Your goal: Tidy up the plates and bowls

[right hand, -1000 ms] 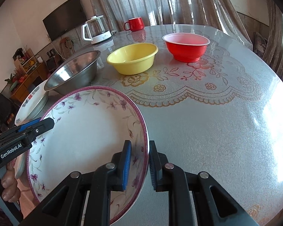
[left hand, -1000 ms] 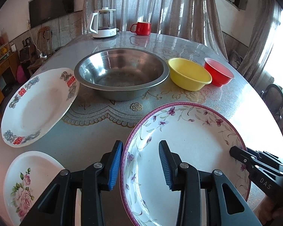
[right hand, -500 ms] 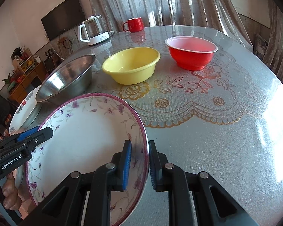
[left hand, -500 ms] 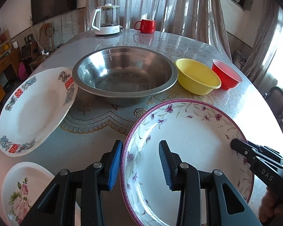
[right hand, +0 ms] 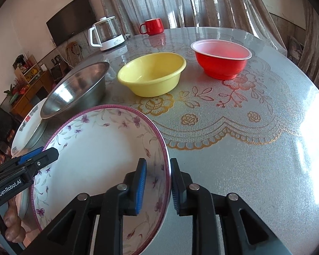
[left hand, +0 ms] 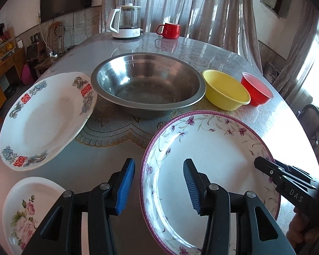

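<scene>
While both grippers' jaws open, floral plate between them

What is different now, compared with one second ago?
Both grippers are letting go of the purple-flowered plate: the left gripper and right gripper are opening, their pads now clear of its rim. The steel bowl, yellow bowl and red bowl stayed put.
</scene>
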The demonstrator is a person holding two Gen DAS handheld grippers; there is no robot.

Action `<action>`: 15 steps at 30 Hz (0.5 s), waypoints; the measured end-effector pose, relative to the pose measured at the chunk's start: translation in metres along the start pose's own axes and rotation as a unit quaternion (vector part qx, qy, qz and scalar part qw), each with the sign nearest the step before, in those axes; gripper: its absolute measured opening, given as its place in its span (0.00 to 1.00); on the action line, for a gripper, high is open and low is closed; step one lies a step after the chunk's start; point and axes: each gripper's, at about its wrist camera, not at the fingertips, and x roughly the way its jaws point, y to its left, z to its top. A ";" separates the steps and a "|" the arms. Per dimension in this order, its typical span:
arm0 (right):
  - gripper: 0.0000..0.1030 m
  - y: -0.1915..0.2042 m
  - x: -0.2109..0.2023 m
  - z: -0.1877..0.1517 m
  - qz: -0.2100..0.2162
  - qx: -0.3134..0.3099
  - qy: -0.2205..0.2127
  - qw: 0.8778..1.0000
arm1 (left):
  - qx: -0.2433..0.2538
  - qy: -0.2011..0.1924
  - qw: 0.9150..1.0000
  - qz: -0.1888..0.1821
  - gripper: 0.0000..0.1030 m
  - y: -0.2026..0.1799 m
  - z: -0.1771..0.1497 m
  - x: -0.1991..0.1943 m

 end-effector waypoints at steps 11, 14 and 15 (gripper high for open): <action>0.38 0.024 -0.040 0.007 0.004 -0.024 -0.051 0.998 | -0.003 -0.057 0.998 -0.002 0.72 0.030 -0.014 -0.059; 0.40 0.046 -0.040 0.007 0.036 -0.046 -0.046 0.997 | -0.020 -0.066 0.998 -0.004 0.72 0.051 -0.015 -0.073; 0.40 0.054 -0.040 0.007 0.049 -0.053 -0.043 0.996 | -0.025 -0.069 0.997 -0.003 0.72 0.059 -0.016 -0.078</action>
